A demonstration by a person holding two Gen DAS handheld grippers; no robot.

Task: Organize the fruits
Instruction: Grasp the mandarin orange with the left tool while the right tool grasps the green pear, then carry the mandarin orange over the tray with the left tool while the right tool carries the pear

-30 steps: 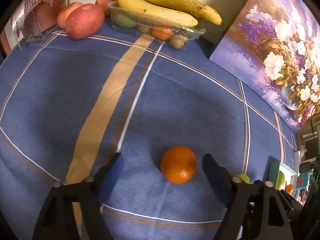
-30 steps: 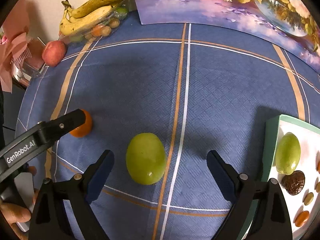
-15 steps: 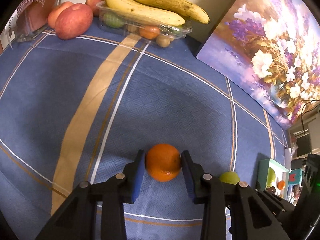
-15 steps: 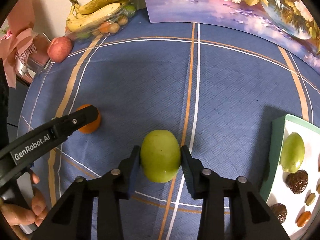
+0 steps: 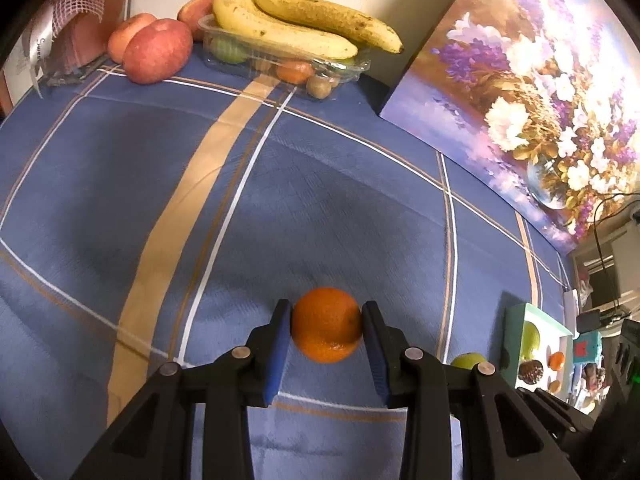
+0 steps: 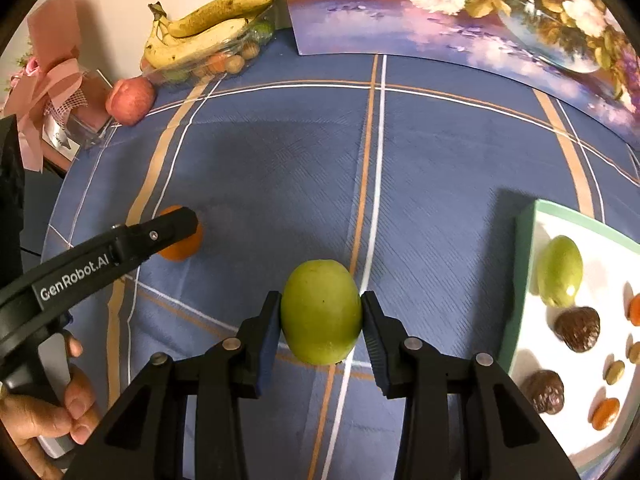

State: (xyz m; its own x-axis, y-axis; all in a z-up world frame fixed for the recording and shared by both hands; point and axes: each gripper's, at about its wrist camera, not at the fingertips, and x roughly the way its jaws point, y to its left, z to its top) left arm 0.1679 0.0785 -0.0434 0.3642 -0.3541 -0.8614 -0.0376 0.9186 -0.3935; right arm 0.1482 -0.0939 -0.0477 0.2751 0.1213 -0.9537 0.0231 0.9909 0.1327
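My left gripper point(image 5: 326, 320) is shut on a small orange point(image 5: 326, 326), its blue pads pressed to both sides, over the blue checked tablecloth. The right gripper point(image 6: 320, 314) is shut on a green fruit point(image 6: 320, 312) the same way. From the right wrist view the left gripper point(image 6: 182, 226) reaches in from the left and half hides the orange point(image 6: 184, 248). A white tray with a green rim point(image 6: 524, 264) lies at the right, holding another green fruit point(image 6: 560, 270), walnuts and small dried fruits. In the left wrist view that tray point(image 5: 514, 332) sits at the far right.
A clear plastic box point(image 5: 280, 60) of small fruits with bananas point(image 5: 292, 20) on top stands at the back by the wall, red apples point(image 5: 156, 56) beside it. A flower painting point(image 5: 520, 92) leans along the back right. A person's hand point(image 6: 48, 408) grips the left tool's handle.
Both grippers closed from wide open onto their fruits, the left on the orange and the right on the green fruit. Both have since shifted a little over the cloth with the fruits held.
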